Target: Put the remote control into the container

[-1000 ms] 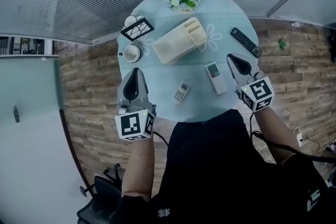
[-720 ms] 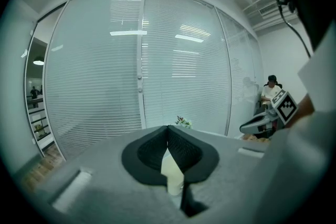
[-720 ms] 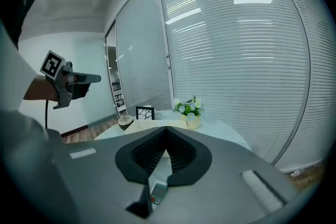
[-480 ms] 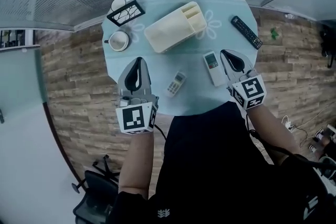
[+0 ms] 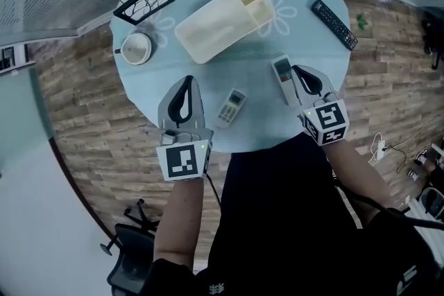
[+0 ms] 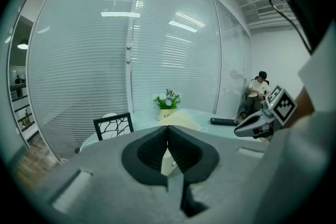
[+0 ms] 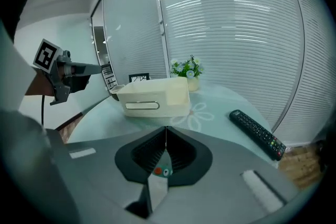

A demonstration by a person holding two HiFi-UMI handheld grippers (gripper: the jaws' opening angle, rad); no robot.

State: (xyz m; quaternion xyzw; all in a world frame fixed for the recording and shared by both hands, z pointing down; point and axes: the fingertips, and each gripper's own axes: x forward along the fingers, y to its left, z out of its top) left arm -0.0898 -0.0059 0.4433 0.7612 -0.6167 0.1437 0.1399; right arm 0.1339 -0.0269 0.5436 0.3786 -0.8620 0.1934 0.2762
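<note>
White remote control (image 5: pixel 282 74) lay just below the right gripper's (image 5: pixel 297 70) clenched, empty jaws; the left gripper (image 5: pixel 186 79), also clenched, hung apart.

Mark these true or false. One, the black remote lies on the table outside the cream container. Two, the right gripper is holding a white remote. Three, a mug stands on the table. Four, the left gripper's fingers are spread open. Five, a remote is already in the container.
1. True: the black remote lies on the table, apart from the cream container.
2. False: the right gripper is shut on nothing; the white remote lies on the table by it.
3. True: the mug stands near the far left edge.
4. False: the left gripper is shut.
5. False: the compartments look empty.
</note>
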